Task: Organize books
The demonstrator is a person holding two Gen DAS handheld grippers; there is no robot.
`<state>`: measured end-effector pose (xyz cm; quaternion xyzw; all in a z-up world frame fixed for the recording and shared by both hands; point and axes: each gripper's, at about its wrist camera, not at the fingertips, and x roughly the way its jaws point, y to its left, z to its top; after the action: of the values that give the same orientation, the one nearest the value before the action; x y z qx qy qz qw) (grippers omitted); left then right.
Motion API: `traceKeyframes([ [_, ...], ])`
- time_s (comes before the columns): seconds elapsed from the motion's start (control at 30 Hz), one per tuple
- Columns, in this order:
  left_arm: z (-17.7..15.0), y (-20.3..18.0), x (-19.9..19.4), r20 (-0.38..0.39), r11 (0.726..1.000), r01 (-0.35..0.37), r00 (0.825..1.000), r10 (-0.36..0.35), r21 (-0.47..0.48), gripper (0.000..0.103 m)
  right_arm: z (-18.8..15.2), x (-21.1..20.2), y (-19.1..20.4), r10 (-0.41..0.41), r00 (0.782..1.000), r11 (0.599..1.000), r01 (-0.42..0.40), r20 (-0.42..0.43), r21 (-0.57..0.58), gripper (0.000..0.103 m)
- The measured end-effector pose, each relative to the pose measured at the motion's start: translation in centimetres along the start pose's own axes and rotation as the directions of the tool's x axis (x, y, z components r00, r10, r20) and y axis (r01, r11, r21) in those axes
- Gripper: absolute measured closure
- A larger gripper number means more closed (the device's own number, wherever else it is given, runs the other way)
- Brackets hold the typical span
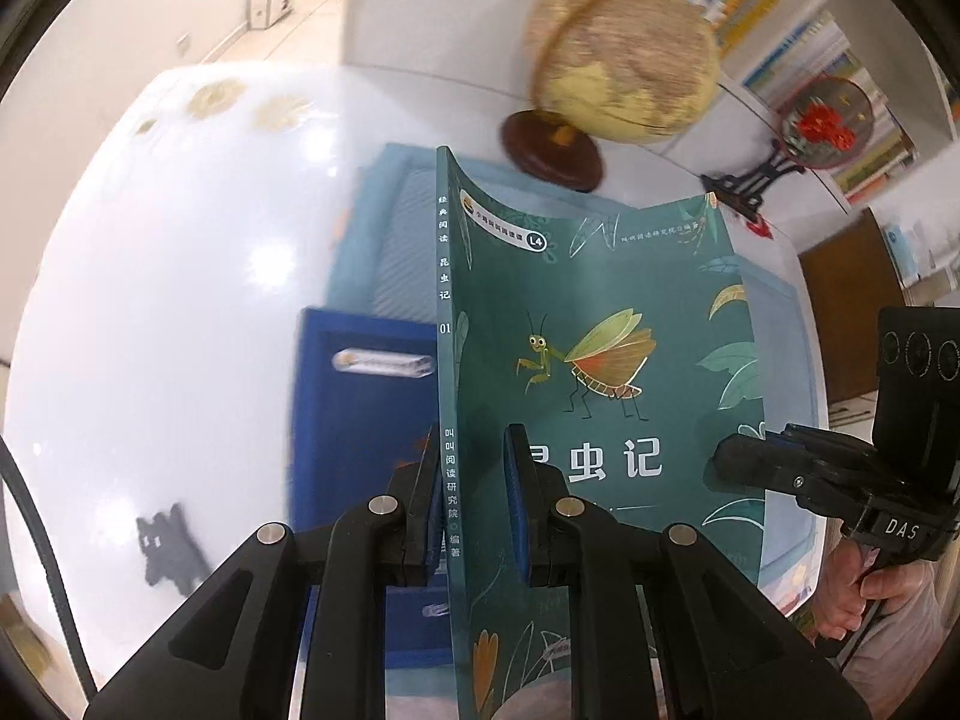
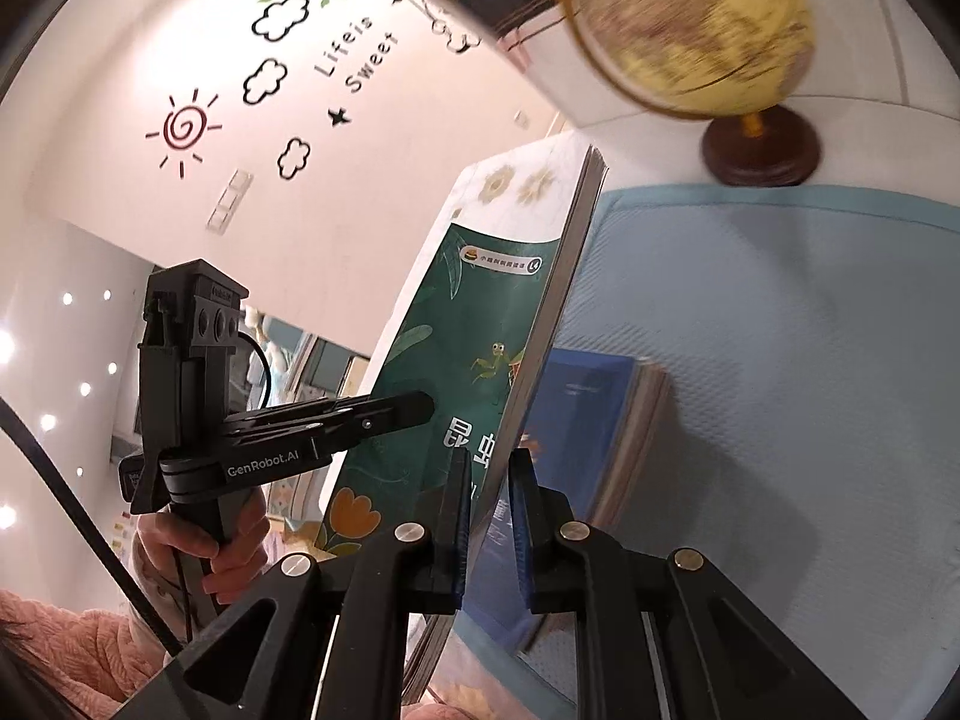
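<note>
A green paperback with a mantis on its cover (image 1: 600, 312) hangs upright above the table, held by both grippers. My left gripper (image 1: 471, 450) is shut on its spine edge. My right gripper (image 2: 491, 468) is shut on its page edge (image 2: 540, 324). Each gripper shows in the other's view: the right gripper (image 1: 741, 456) at the cover's right border, the left gripper (image 2: 414, 405) against the cover. Below the green book a dark blue book (image 1: 360, 420) (image 2: 588, 396) lies flat on a light-blue mat (image 2: 780, 300).
A globe on a dark wooden base (image 1: 624, 60) (image 2: 690, 30) stands just behind the mat on the white table (image 1: 180, 240). A round ornament with red flowers (image 1: 822, 120) stands on a black stand at the right, with bookshelves behind. A person's hands (image 2: 198, 546) hold the handles.
</note>
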<state>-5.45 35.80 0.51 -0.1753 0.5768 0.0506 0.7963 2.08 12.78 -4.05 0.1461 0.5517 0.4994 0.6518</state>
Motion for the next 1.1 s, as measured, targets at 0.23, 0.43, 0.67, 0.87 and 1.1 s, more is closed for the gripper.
traceKeyframes([
  [0.23, -1.4, 4.6, 1.1, -0.034, 0.998, 0.004, 0.999, -0.006, -0.064, 0.089, 0.3, 4.5, 0.3, -0.002, 0.998, 1.000, 0.004, -0.057, 0.019, 0.091],
  [0.43, -2.2, 5.9, 3.2, -0.086, 0.996, 0.036, 0.995, -0.043, -0.084, 0.089, -0.4, 6.6, -0.7, -0.021, 0.995, 0.998, 0.027, -0.101, 0.060, 0.091],
  [0.67, -2.7, 6.0, 4.6, -0.125, 0.993, 0.061, 0.989, -0.074, -0.106, 0.089, -1.4, 7.7, -1.8, -0.050, 0.988, 0.992, 0.066, -0.144, 0.106, 0.091],
  [0.87, -3.2, 7.2, 4.7, -0.128, 0.985, 0.074, 0.987, -0.095, -0.154, 0.089, -2.2, 8.2, -2.1, -0.070, 0.987, 0.989, 0.087, -0.142, 0.121, 0.091],
  [1.1, -3.3, 7.9, 4.5, -0.117, 0.978, 0.085, 0.987, -0.109, -0.192, 0.086, -2.4, 8.9, -2.6, -0.092, 0.985, 0.983, 0.113, -0.147, 0.143, 0.091],
])
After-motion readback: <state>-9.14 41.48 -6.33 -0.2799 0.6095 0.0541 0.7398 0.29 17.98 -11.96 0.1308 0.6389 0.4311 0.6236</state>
